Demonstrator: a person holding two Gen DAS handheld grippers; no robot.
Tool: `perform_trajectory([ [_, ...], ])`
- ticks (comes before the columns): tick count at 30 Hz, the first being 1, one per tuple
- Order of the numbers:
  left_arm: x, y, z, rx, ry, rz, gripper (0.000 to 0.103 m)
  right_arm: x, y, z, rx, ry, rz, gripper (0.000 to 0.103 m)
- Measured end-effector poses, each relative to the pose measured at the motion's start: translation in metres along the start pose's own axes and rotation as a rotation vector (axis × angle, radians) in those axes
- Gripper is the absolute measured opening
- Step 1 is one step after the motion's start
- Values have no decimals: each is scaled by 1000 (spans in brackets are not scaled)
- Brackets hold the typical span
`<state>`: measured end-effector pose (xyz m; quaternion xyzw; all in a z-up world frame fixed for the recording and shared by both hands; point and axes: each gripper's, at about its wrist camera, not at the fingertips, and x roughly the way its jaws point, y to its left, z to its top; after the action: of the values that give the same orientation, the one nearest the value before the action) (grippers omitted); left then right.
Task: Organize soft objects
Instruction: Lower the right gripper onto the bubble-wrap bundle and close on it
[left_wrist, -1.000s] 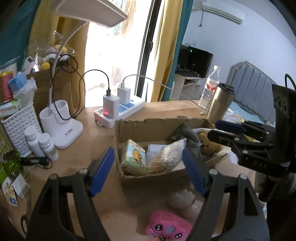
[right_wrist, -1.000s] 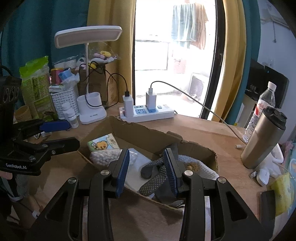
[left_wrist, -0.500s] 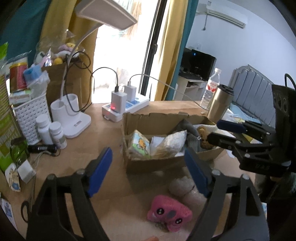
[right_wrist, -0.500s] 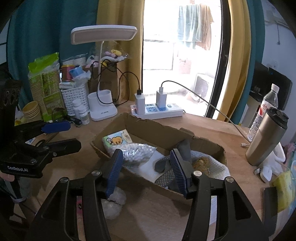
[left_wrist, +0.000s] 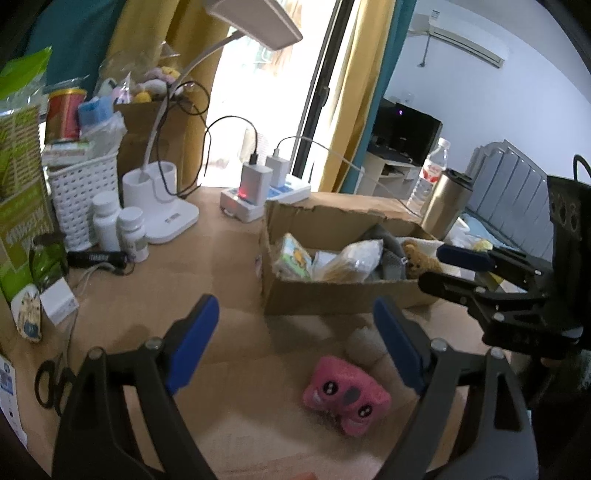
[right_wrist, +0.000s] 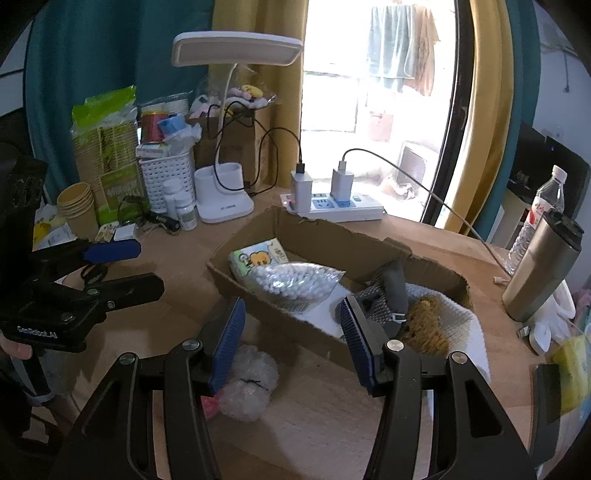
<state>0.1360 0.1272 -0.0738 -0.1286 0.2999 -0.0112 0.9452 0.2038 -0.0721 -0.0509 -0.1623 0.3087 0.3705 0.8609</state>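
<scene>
Fingers (left_wrist: 192, 347) of the left gripper (left_wrist: 295, 350) are spread wide above a pink plush toy (left_wrist: 346, 396) lying on the counter (left_wrist: 221, 258), just before the cardboard box (right_wrist: 314, 236). Right gripper (right_wrist: 291, 341), also spread and empty, hovers over the box's near wall, a white fluffy toy (right_wrist: 248, 382) below it.
</scene>
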Motion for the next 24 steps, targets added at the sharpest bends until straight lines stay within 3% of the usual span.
perform_trajectory([
  [24,-12,35,-39,-100,19,50,87,36,35,-30,-5,122,81,57],
])
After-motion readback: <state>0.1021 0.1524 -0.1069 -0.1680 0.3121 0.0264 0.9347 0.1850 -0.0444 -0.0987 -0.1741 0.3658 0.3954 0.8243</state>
